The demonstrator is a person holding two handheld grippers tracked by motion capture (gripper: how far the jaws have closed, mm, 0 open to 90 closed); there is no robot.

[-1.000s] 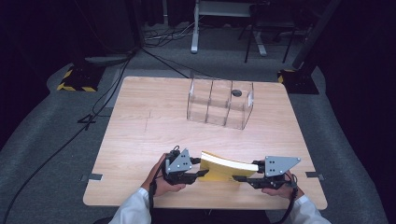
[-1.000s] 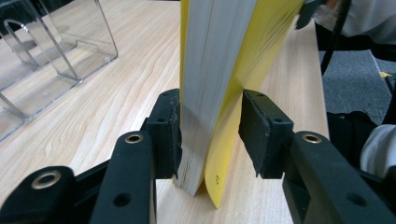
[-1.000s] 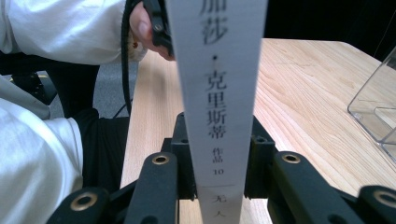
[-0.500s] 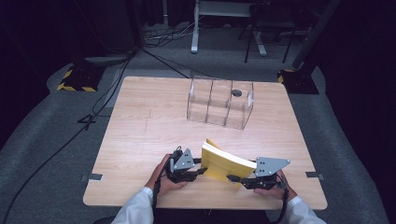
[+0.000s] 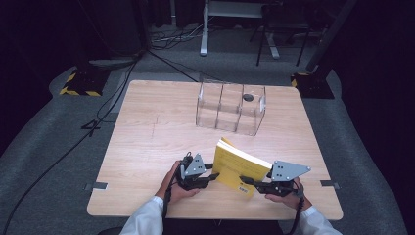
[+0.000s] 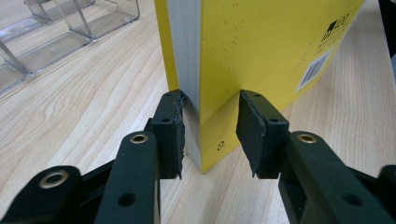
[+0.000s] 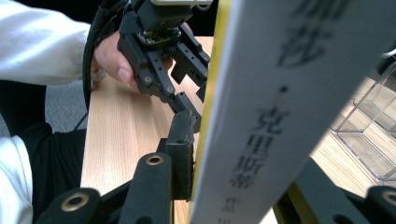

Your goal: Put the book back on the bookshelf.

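Book: yellow book [image 5: 238,168] at lower centre of the high view, tilted up on one edge between both tools — likely being stood upright for the clear organizer [image 5: 230,109] above it.
Left gripper [image 5: 209,177]: jaws straddle the page-edge corner; one pad [image 6: 176,135] touches, the other [image 6: 250,133] stands clear — a brace, not a grasp.
Right gripper [image 5: 248,181]: clenched on the spine end, carrying the tilt.

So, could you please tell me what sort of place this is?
Most likely a recording studio or lab: a lone wooden table on grey carpet, dark surroundings, cables trailing across the floor, and hazard-striped stand bases behind it.
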